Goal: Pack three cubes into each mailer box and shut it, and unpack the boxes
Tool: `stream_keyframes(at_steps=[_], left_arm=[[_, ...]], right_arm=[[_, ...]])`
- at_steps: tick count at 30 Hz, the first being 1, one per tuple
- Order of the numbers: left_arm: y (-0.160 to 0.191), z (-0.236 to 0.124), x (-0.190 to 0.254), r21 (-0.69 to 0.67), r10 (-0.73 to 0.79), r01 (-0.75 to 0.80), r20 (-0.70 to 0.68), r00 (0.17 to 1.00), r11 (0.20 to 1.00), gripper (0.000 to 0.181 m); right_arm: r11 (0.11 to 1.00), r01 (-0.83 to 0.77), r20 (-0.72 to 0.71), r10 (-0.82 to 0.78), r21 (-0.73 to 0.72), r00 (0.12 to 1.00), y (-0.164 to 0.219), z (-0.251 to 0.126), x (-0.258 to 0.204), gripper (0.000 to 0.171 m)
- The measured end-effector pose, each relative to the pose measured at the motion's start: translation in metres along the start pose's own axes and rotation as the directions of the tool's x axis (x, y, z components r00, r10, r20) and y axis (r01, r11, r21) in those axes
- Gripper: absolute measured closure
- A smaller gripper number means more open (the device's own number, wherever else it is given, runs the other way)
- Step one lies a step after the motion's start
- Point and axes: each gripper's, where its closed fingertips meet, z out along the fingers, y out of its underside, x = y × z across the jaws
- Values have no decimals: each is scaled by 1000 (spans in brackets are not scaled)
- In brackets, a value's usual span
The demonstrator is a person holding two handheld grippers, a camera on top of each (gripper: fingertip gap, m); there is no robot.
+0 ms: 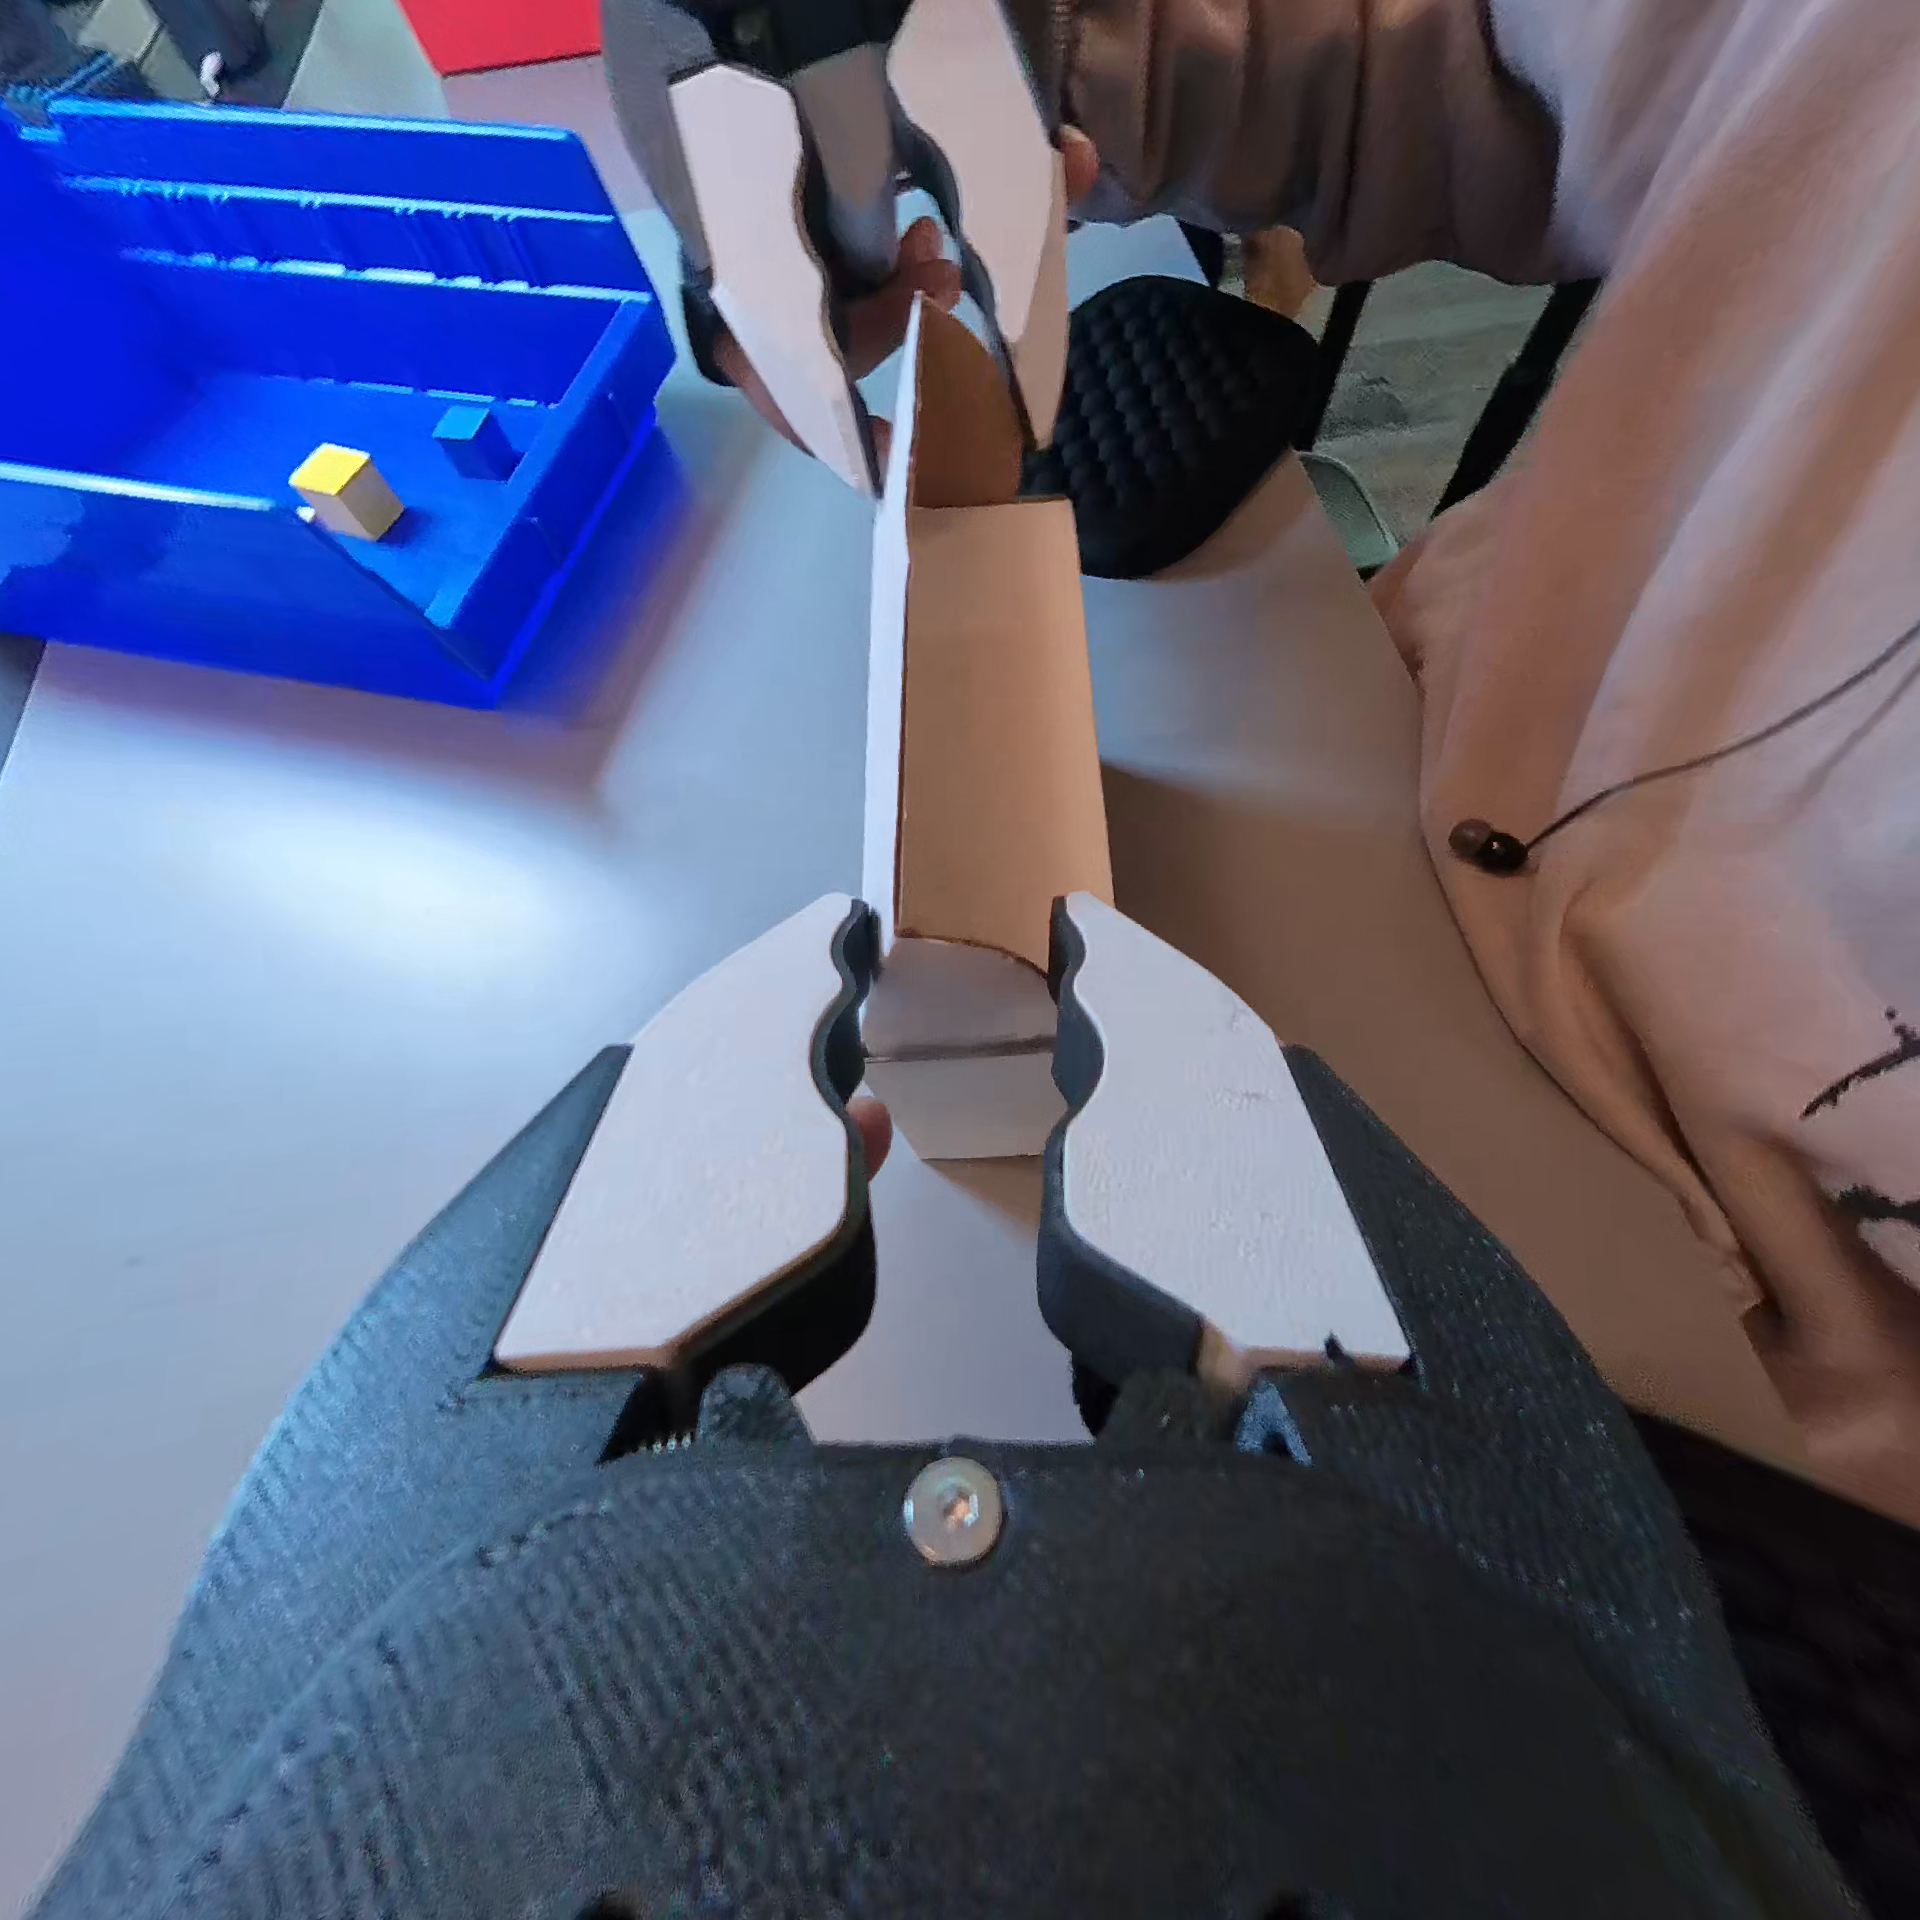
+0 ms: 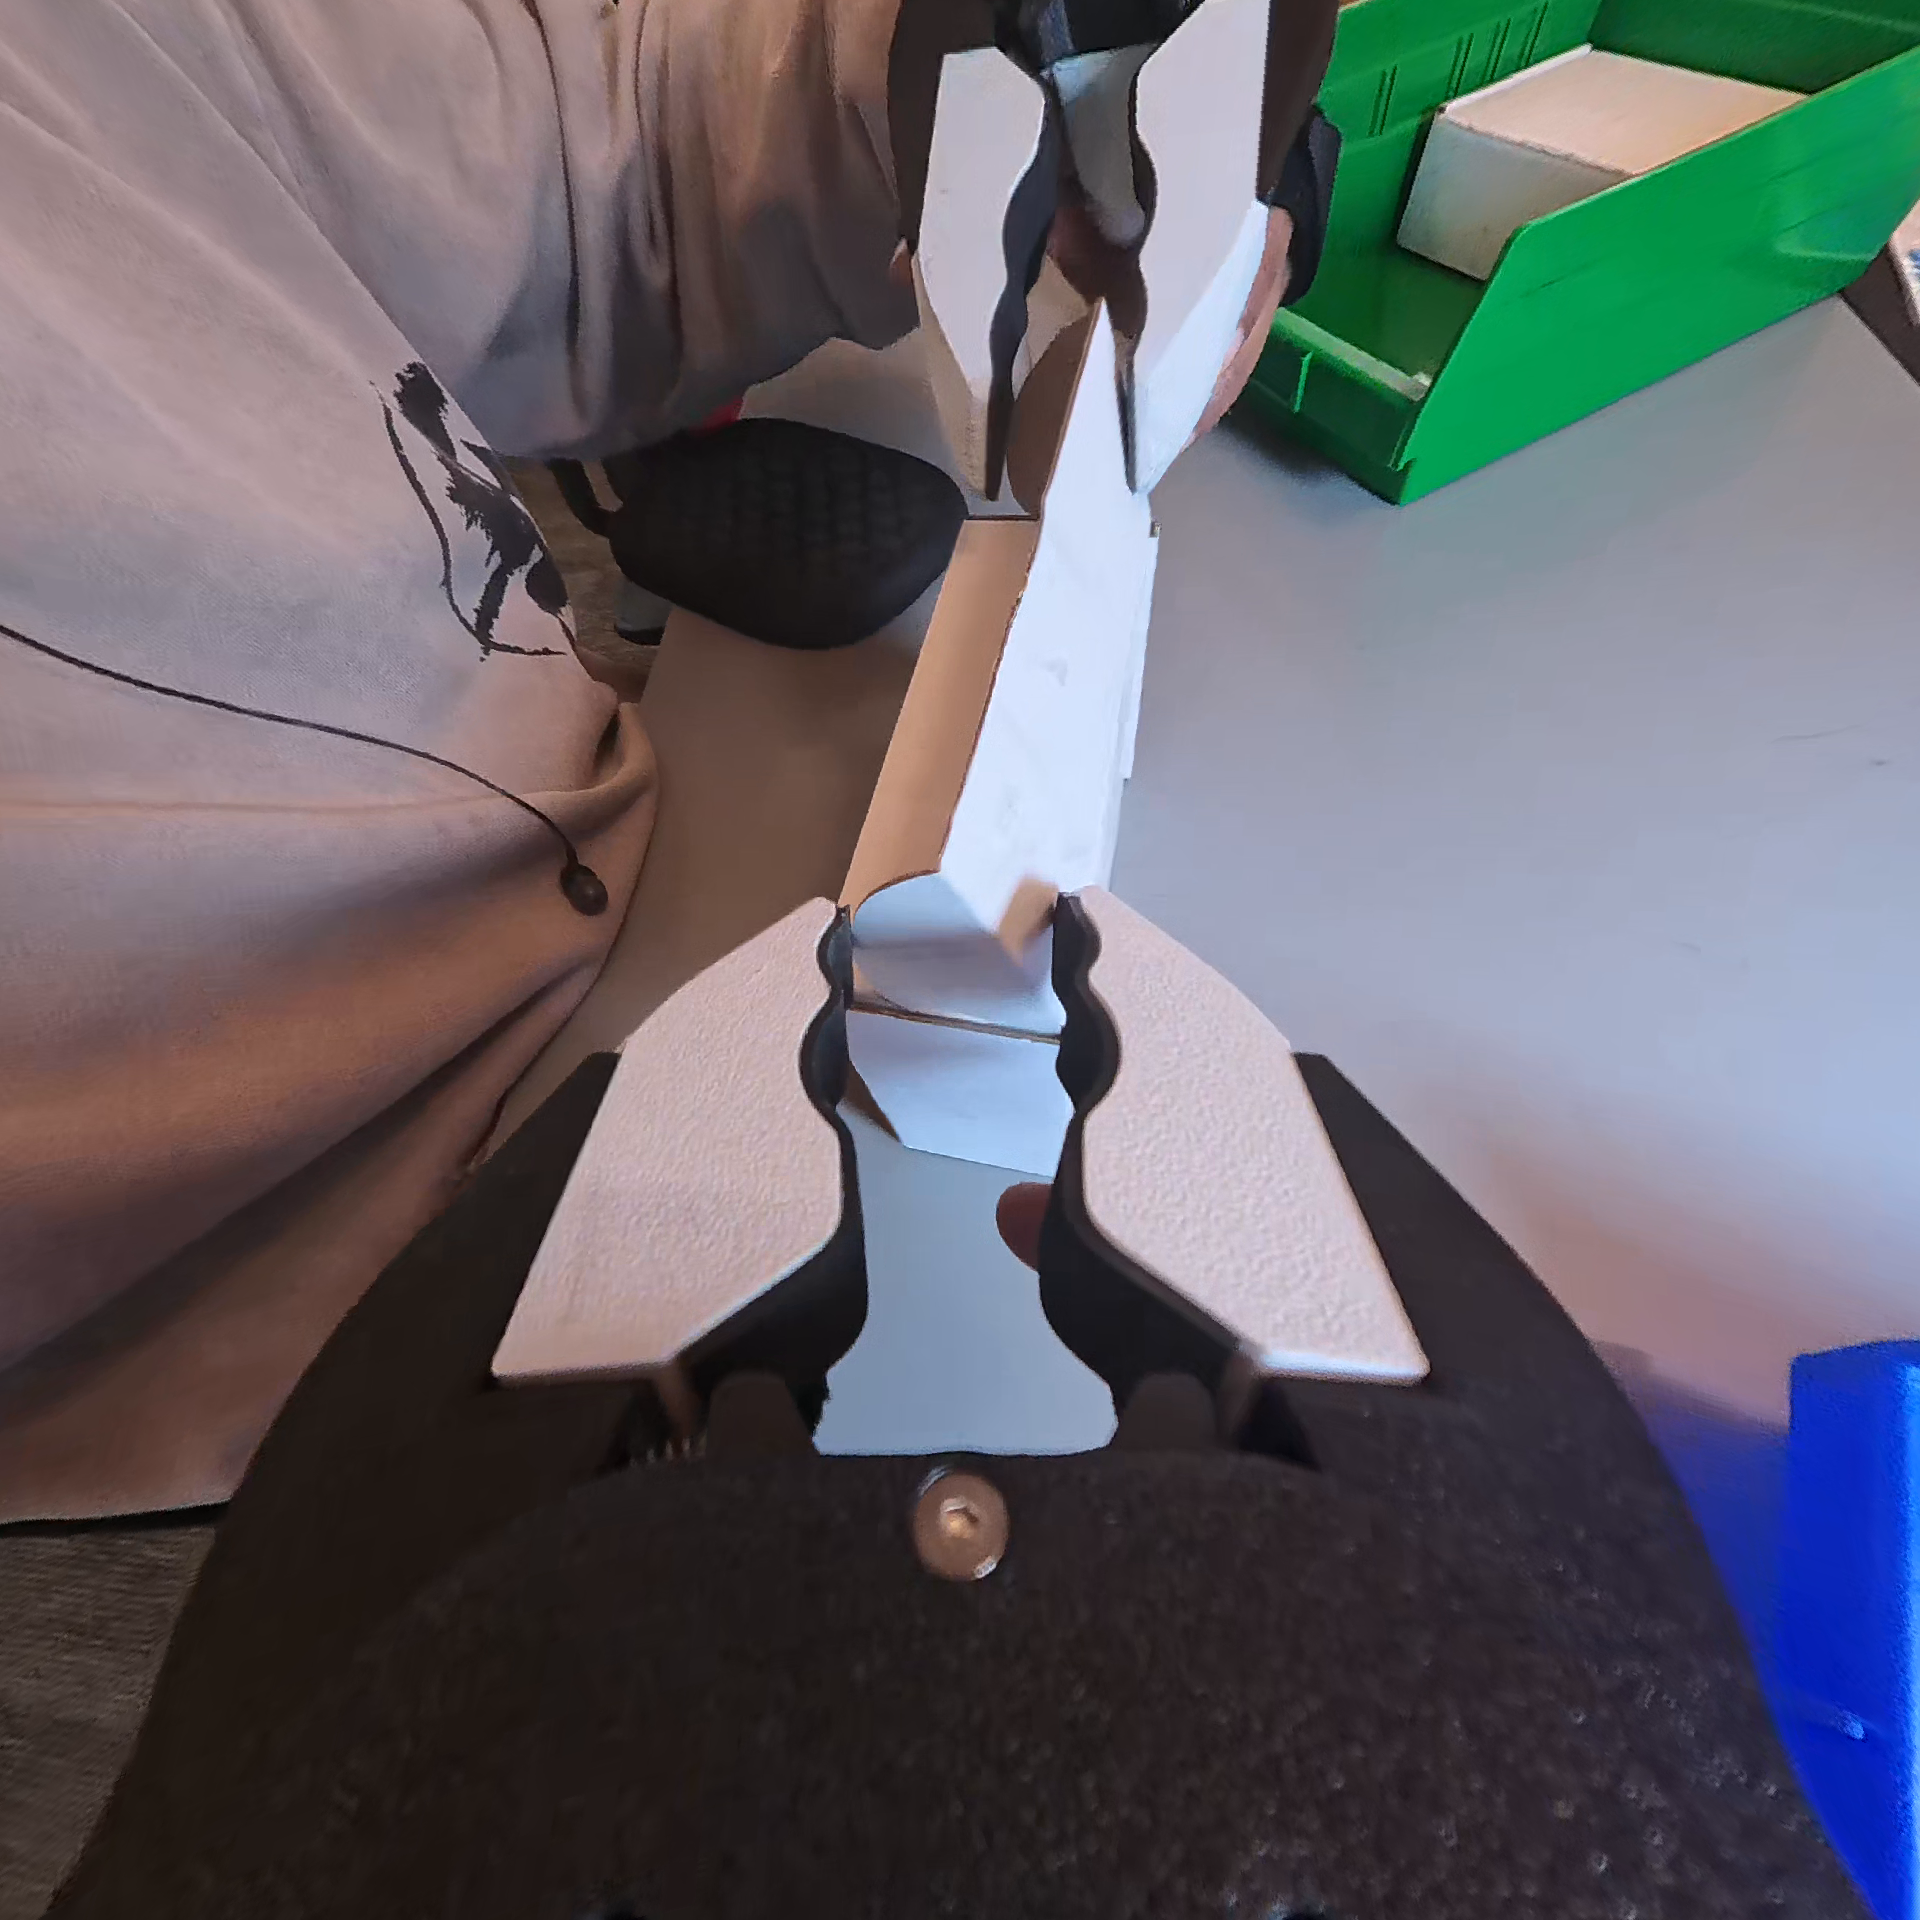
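On the pale table [image 1: 312, 883], a blue bin [image 1: 582, 436] holds two cubes while both grippers' fingers pinch the mailer box [image 1: 997, 727] ends.

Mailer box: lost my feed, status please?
Left gripper and right gripper each straddle an end of the mailer box, grip unclear. Lid up. Yellow cube in blue bin. Nothing blocking.

pale table [image 1: 312, 883] with blue bin [image 1: 540, 644], green bin [image 2: 1538, 343] (well apart)

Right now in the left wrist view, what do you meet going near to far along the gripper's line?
left gripper → mailer box held between both → right gripper at its far end → black chair seat
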Motion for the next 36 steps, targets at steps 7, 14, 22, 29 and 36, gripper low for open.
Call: stream_keyframes(at_steps=[7, 14, 22, 29, 36], left_arm=[[-1, 3, 5, 33, -84, 82, 56, 995, 996, 148], [5, 8, 14, 2, 115, -118, 205, 972, 993, 147], [-4, 1, 36, 12, 213, -226, 296, 931, 974, 123], [5, 14, 45, -107, 371, -361, 412, 832, 927, 135], [18, 24, 43, -126, 409, -408, 527, 745, 904, 146]], right_arm=[[999, -51, 14, 51, -8, 999, 1, -2, 2, 135], [986, 136, -82, -144, -100, 986, 9, 2, -3, 134], [945, 300, -239, -323, -130, 916, -3, -6, -15, 114], [849, 438, -385, -525, -295, 759, 17, 15, -26, 114], [858, 415, -430, -512, -302, 744, 29, 23, -26, 117]])
